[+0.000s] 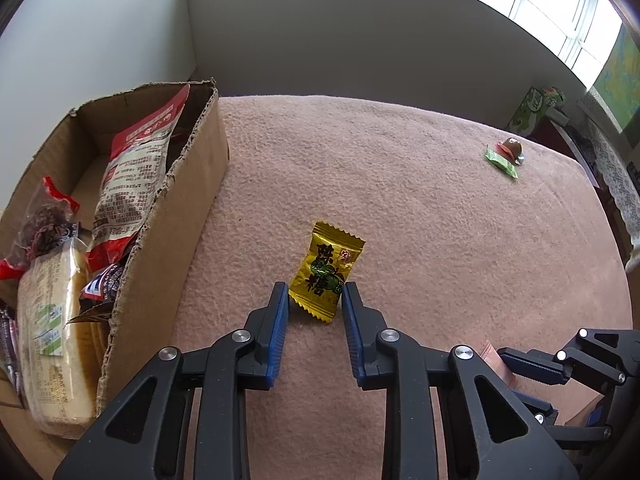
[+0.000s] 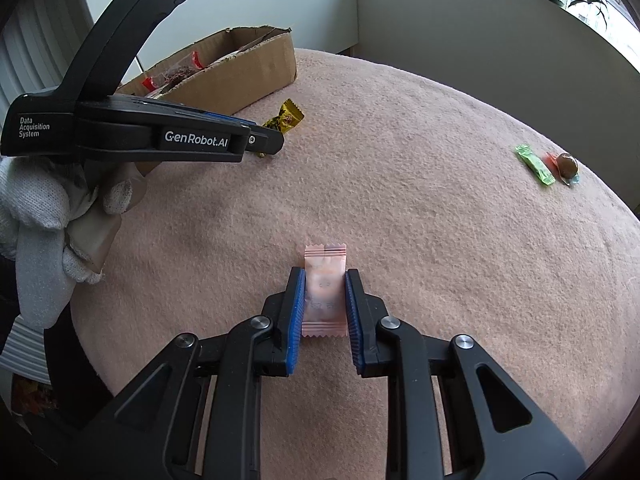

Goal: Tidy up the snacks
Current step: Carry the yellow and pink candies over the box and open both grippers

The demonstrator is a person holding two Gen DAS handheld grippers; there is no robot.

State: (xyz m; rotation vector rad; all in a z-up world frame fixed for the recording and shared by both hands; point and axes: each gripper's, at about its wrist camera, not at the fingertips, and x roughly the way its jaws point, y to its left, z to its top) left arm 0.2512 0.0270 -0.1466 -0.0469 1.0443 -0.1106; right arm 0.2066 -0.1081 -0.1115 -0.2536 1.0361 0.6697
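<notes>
A yellow candy (image 1: pixel 326 270) lies on the pink cloth, and my left gripper (image 1: pixel 314 296) has its blue pads against both sides of the candy's near end. In the right wrist view this gripper (image 2: pixel 276 142) comes in from the left, held by a white-gloved hand (image 2: pixel 36 200), with the yellow candy (image 2: pixel 286 118) sticking out past its tip. My right gripper (image 2: pixel 324 280) is shut on a pale pink candy packet (image 2: pixel 324 264) that rests on the cloth. The left wrist view catches the right gripper (image 1: pixel 516 360) at its lower right.
An open cardboard box (image 1: pixel 192 208) with several snack bags stands on the left (image 2: pixel 248 72). A green candy (image 1: pixel 500 162) and a round brown sweet (image 1: pixel 513 146) lie together at the far right of the cloth (image 2: pixel 535 164). White walls rise behind.
</notes>
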